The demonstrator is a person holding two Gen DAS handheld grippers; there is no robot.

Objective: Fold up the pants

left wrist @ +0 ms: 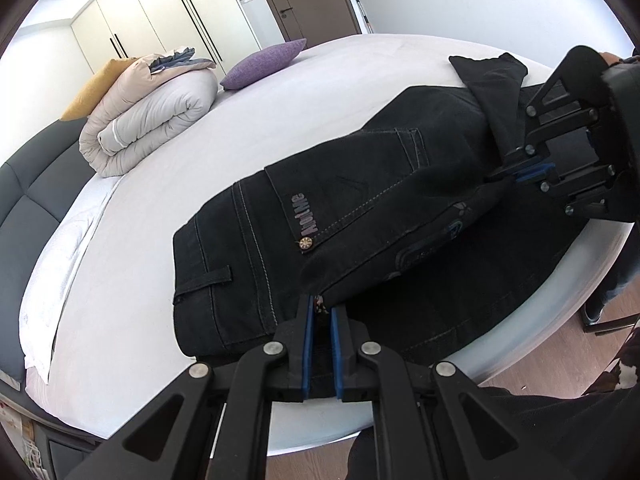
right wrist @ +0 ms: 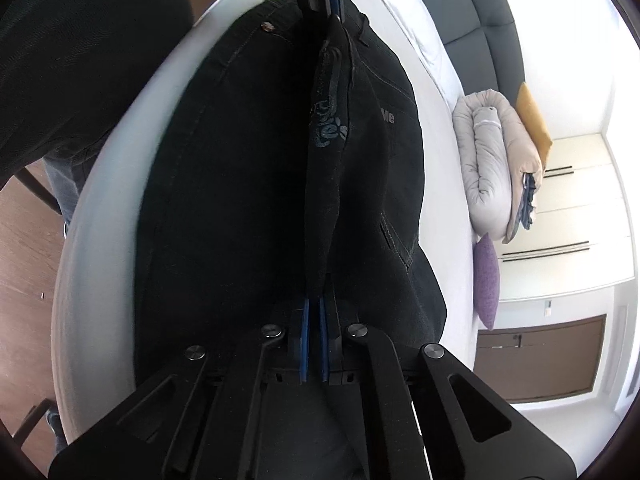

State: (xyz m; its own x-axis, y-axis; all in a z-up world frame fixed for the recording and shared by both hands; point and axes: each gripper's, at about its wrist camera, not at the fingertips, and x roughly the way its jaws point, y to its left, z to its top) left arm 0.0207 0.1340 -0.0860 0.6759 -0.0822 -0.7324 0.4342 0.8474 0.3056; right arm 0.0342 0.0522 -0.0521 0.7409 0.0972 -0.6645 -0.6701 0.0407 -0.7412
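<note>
Pants [left wrist: 360, 208] lie on the bed [left wrist: 160, 184], centre frame; a lifted edge is pinched by both closed grippers, left [left wrist: 320, 312] and right [right wrist: 314, 308]. Folding is underway; next, that edge should be carried across evenly.

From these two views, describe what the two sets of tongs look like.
Both look alike. The left tongs are matte black plastic, with angular link arms carrying triangular cut-outs, joined by round silver pivot pins, and flat blue pads lining the fingers. The right tongs show the same black links, silver pins and blue pads. No cables or markings show.
</note>
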